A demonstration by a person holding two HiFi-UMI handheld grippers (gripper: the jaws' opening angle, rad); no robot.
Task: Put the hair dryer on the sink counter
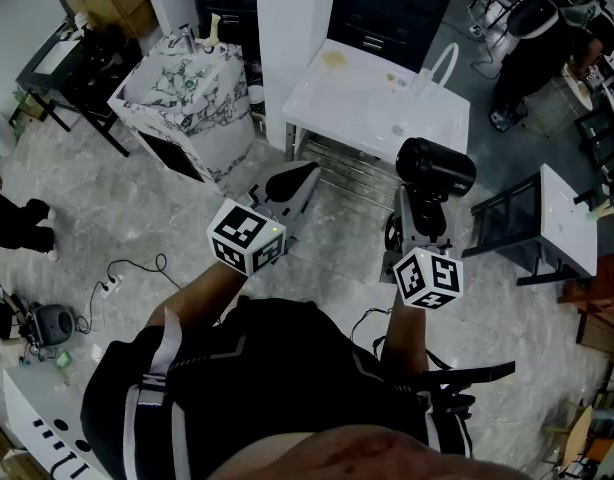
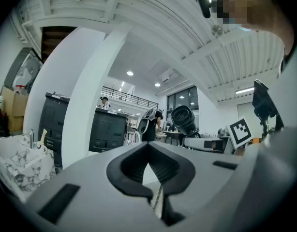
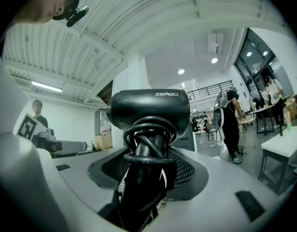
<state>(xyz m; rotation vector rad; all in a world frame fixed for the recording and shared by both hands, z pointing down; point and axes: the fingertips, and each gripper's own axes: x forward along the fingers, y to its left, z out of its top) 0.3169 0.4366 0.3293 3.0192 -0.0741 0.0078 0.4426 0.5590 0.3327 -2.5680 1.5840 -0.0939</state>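
Note:
A black hair dryer (image 1: 437,168) stands upright in my right gripper (image 1: 419,218), its cord wound around the handle. In the right gripper view the jaws are shut on that handle, with the dryer's barrel (image 3: 151,108) above my right gripper (image 3: 148,170). My left gripper (image 1: 292,183) is held level beside it, shut and with nothing in it; in the left gripper view my left gripper (image 2: 151,170) shows its pads meeting. The dryer (image 2: 183,120) appears there at the right. Ahead are a white counter (image 1: 347,78) with an arched faucet (image 1: 442,63) and a marble-patterned sink cabinet (image 1: 187,98).
A wire rack (image 1: 347,168) sits under the white counter. A black stool (image 1: 507,218) and a white side table (image 1: 572,218) stand to the right. Cables (image 1: 127,273) lie on the floor at left. A person (image 1: 547,38) is at the far right, another person's legs (image 1: 17,223) at the left edge.

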